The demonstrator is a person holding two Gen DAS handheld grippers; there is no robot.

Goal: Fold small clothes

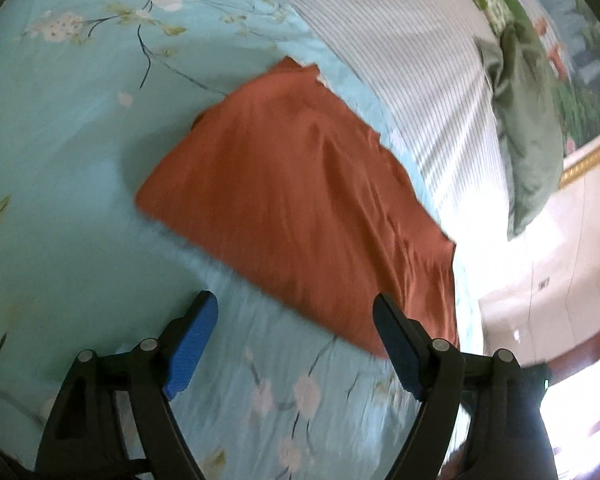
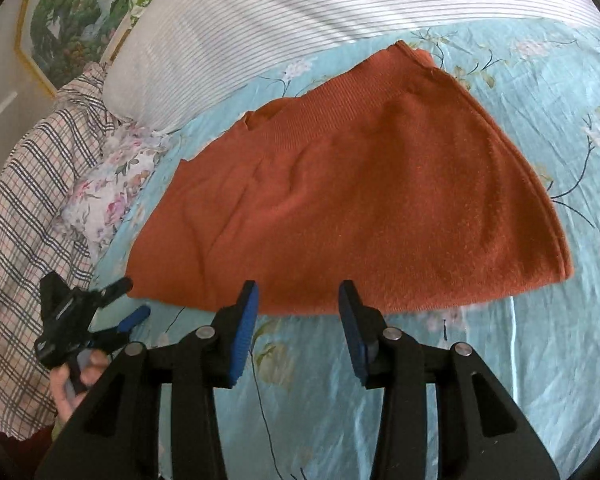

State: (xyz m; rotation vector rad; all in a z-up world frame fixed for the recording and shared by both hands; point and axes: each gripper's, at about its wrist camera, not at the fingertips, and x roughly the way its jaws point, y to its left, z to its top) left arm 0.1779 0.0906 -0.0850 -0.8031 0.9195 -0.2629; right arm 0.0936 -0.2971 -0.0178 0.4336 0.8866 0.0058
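Two wrist views, one orange garment.

Left wrist view: left gripper [image 1: 294,320] points down at a slant over the bed, jaws spread wide, nothing between the blue pads [image 1: 190,350]. Frame is motion-blurred. Orange garment [image 1: 300,196] lies flat on the turquoise floral bedspread [image 1: 60,120], ahead of the fingertips; its near edge runs close to the right finger, contact not determinable. A striped pillow [image 1: 412,60] lies beyond the garment, with a green cloth [image 1: 528,132] further right against a gold-framed picture [image 1: 580,80].

Right wrist view: right gripper [image 2: 299,294] also tilts downward, jaws partly apart and released, empty. Fingertips sit just at the garment's [image 2: 360,200] near hem, above the bedspread [image 2: 560,120]; whether they touch the fabric I cannot tell. Garment is spread in a fan shape, ribbed band toward the far side, hem doubled at the right edge. At lower left, the left gripper [image 2: 130,300] is seen from the side, fingers splayed, held by a hand [image 2: 74,384] close to the garment's left corner. A plaid cloth [image 2: 28,220] and a floral cloth [image 2: 108,192] lie left of the garment, beside the striped pillow [image 2: 300,12].
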